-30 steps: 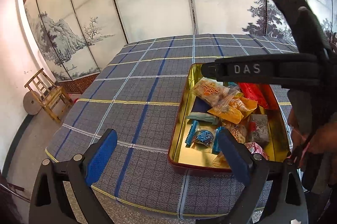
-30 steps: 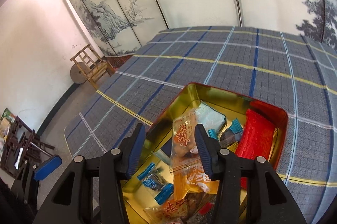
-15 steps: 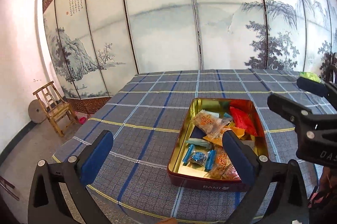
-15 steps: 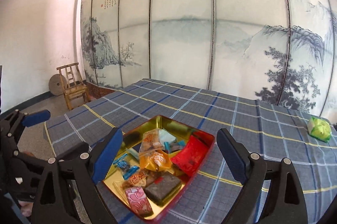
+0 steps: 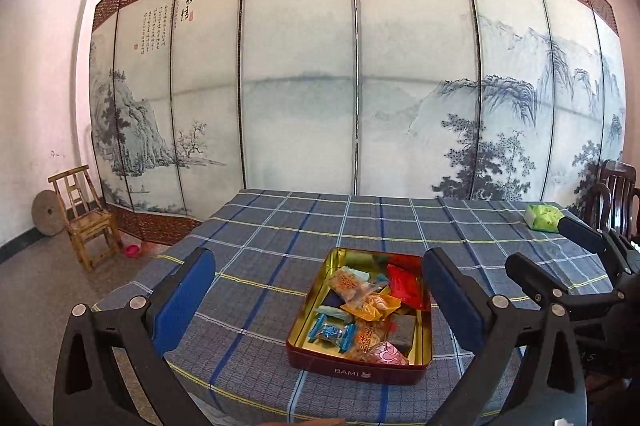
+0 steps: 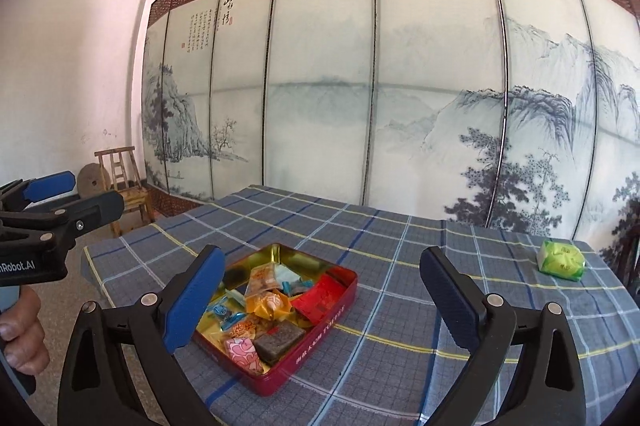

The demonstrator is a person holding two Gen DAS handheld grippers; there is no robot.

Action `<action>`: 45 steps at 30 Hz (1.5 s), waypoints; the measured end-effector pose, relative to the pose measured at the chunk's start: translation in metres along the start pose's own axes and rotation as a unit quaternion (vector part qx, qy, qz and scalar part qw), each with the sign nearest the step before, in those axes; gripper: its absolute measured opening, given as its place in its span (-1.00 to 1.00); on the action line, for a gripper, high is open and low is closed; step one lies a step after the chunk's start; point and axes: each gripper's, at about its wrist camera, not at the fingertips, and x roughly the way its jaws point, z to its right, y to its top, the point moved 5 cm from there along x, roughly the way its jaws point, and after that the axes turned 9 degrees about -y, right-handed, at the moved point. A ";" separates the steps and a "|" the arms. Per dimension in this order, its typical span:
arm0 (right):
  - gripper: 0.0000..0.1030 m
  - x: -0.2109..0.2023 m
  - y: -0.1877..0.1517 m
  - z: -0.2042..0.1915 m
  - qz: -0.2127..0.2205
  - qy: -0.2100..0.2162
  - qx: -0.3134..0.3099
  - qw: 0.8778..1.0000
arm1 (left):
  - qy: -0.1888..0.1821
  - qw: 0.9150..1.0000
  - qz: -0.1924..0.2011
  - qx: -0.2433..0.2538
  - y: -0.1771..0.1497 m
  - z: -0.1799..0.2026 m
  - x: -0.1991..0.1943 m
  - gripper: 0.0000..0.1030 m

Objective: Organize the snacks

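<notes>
Both grippers are held back from the table, above its near edge, with nothing gripped. The jaws of the left gripper (image 5: 320, 300) are spread wide apart; the jaws of the right gripper (image 6: 320, 290) are likewise wide apart. The tin (image 5: 425, 322) sits near the near edge of the table (image 5: 280, 226), roughly mid-width, lid off. Snacks are piled loose inside: a red pack (image 5: 404, 280) toward the far right corner of the tin, an orange pack (image 5: 374, 306) in the middle, a blue candy (image 5: 332, 332) at the near left, a pink pack (image 5: 386, 354) and a dark block (image 5: 402, 330) at the near right. A green pack (image 6: 560, 260) lies alone by the far right corner of the table, well apart from the tin.

Judged step: the green pack is likely to be fetched by the right gripper and placed in the tin. It should be approached from above, with the jaws kept wide until either side is straddled, then closed gently since the wrapper looks soft and crushable. The tin could be steadied by the left gripper at its rim if it slides on the cloth. A drop on the bare left part of the tin floor would avoid piling.
</notes>
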 end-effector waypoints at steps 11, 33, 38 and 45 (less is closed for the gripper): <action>0.93 -0.016 -0.001 -0.006 0.009 -0.005 -0.019 1.000 | 0.004 1.000 -0.020 0.017 -0.004 0.011 -0.001 1.00; 0.96 -0.007 -0.016 -0.005 -0.015 -0.005 -0.014 1.000 | 0.006 0.996 -0.081 0.026 -0.027 0.018 0.025 1.00; 0.96 -0.005 -0.018 -0.004 -0.021 -0.006 -0.013 1.000 | 0.011 0.997 -0.063 0.036 -0.028 0.022 0.024 1.00; 0.97 -0.001 -0.022 0.003 -0.029 -0.008 -0.003 1.000 | 0.013 0.996 -0.083 0.042 -0.029 0.028 0.034 1.00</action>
